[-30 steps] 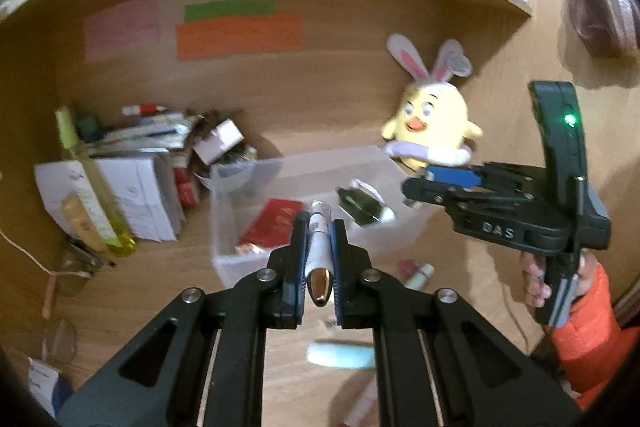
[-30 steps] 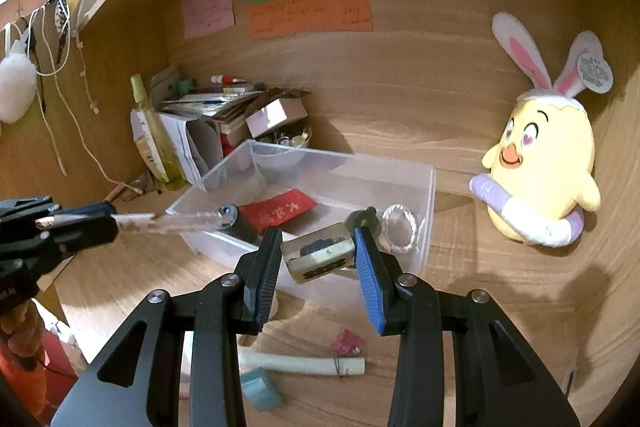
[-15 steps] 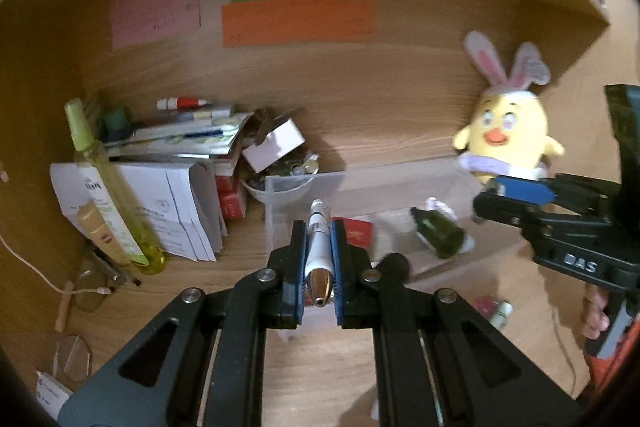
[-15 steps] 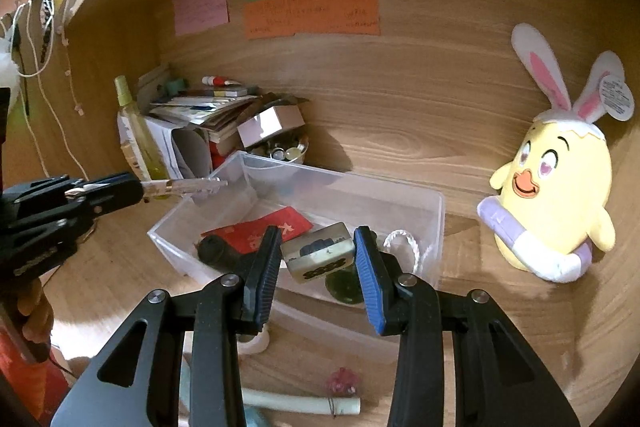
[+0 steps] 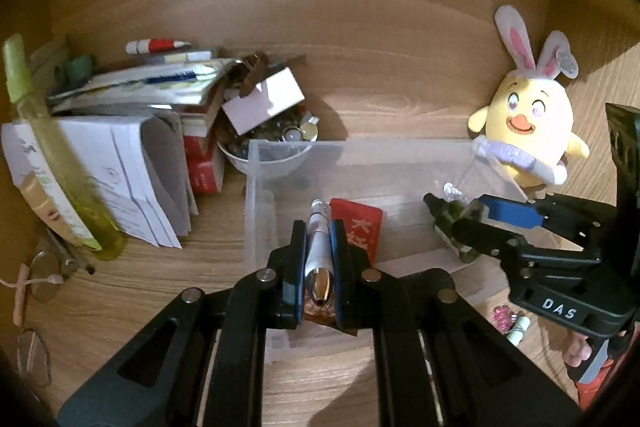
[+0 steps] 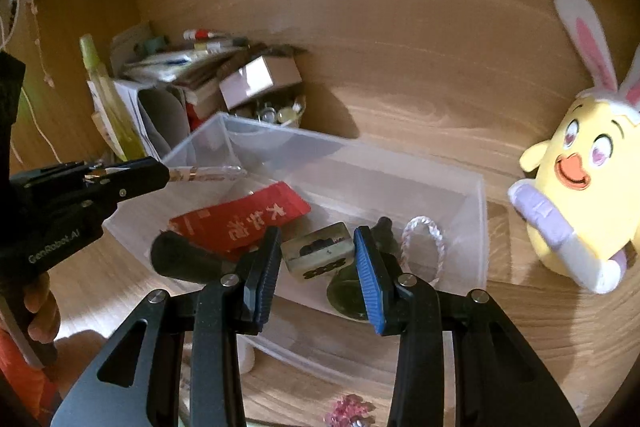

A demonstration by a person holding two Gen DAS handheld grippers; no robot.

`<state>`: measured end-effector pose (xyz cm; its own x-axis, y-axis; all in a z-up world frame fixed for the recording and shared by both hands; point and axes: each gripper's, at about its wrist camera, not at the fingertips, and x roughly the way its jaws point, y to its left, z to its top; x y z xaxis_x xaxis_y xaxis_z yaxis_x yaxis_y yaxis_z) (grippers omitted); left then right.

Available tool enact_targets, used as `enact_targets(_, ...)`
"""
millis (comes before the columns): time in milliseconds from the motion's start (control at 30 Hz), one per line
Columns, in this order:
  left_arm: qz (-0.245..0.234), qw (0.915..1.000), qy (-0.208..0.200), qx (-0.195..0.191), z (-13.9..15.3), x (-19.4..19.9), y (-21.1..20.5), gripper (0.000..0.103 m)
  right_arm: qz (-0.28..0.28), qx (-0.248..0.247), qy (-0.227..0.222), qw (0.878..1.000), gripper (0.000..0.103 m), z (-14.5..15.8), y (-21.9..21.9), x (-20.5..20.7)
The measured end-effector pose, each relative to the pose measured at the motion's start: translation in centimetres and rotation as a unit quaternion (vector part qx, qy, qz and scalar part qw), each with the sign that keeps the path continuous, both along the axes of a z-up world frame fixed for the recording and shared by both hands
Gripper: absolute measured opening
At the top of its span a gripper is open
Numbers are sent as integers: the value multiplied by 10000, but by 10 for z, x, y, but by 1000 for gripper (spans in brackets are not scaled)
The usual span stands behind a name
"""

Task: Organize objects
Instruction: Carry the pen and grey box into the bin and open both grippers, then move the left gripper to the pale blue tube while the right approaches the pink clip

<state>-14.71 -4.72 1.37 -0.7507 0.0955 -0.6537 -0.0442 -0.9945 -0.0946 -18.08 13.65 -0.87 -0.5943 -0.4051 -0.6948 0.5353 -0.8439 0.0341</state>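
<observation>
Warm, dim light is filling both views, falling from above and near, and the corners are fading into black fisheye vignette. The plush chick (image 6: 580, 195) is throwing a soft shadow rightward onto the wooden surface (image 6: 520, 339). Straight edges are bowing near the rims. Motion blur is smearing the green spray bottle (image 5: 52, 155) at far left. Glare is whitening the clear plastic bin (image 6: 360, 163).

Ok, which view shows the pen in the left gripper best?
The left wrist view: the pen lies lengthwise between the left gripper fingers. The right wrist view shows only its clear end, side-on.
</observation>
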Motion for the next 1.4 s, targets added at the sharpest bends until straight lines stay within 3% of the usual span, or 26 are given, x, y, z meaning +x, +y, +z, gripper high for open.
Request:
enact_targets(200, -59, 9998, -204, -23, -13, -8, 5, 10, -15, 54, -200, 9998, 34, -17, -9, -8)
enact_targets(500, -32, 9991, -402, 91, -18, -7, 3, 10, -14, 169, -124, 9998, 35, -20, -13, -6)
enact_targets(667, -41, 9982, -527, 268, -16, -4, -2, 13, -44, 152, -37, 9999, 56, -14, -11, -2)
enact_targets(733, -42, 9979, -558, 328, -14, -2, -4, 19, -43, 149, 9, 9999, 56, -10, -9, 1)
enact_targets(867, -139, 9973, -567, 448, -9, 6, -5, 40, -77, 88, 34, 9999, 56, -2, -2, 7)
enact_targets(1000, -212, 9972, -593, 413, -5, 13, -2, 45, -67, 21, 127, 9999, 56, 6, 8, 18)
enact_targets(1067, -220, 9974, -573, 372, -3, 18, -1, 52, -58, -33, 173, 9998, 57, 11, 14, 26)
enact_targets(1400, -252, 9993, -235, -158, 8, 63, 9, 74, -107, -48, 315, 9994, 57, 16, 48, 63)
